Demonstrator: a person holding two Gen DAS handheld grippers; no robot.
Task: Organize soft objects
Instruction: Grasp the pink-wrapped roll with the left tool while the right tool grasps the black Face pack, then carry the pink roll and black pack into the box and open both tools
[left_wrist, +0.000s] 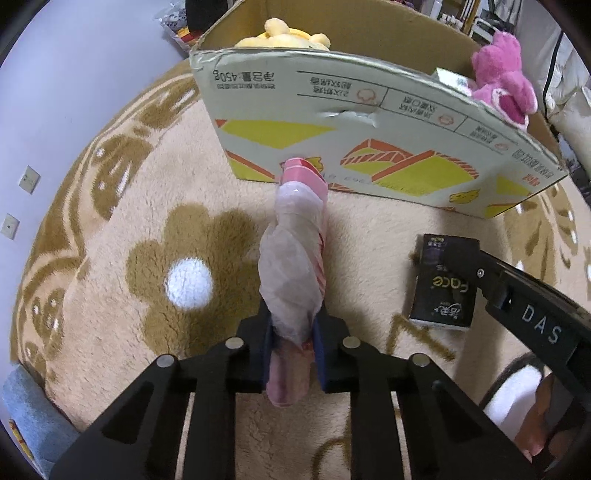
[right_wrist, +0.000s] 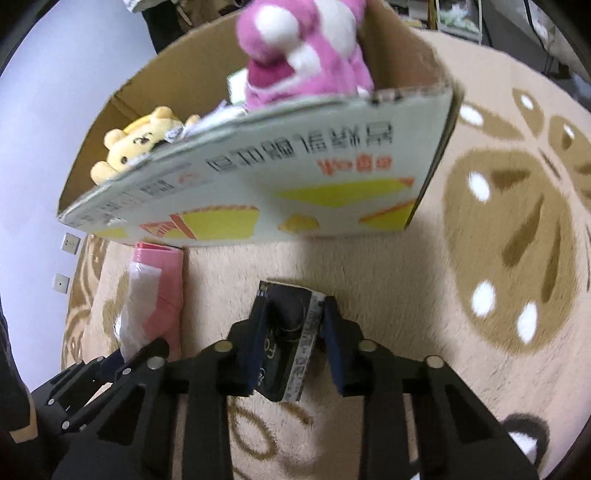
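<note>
left gripper (left_wrist: 293, 343) is clamped on a pink pack (left_wrist: 299, 258), crinkly film over a long soft shape, while right gripper (right_wrist: 291, 347) pinches a black pack (right_wrist: 286, 343), glossy and boxy, both just above the fleecy rug (left_wrist: 110, 229) in front of the box (left_wrist: 369, 147). a yellow plush (left_wrist: 284, 35) and pink plush (left_wrist: 502, 81) already sit in the cardboard box, so i'd call it well along, these two packs left to drop in.

Fluffy beige carpet (left_wrist: 369, 229) with brown flower pattern covers floor. Pale lilac wall (left_wrist: 74, 74) rises beyond carpet's left edge, with two white wall sockets (left_wrist: 28, 179) low on it. Cluttered shelves (left_wrist: 480, 18) behind carpet's far side.
</note>
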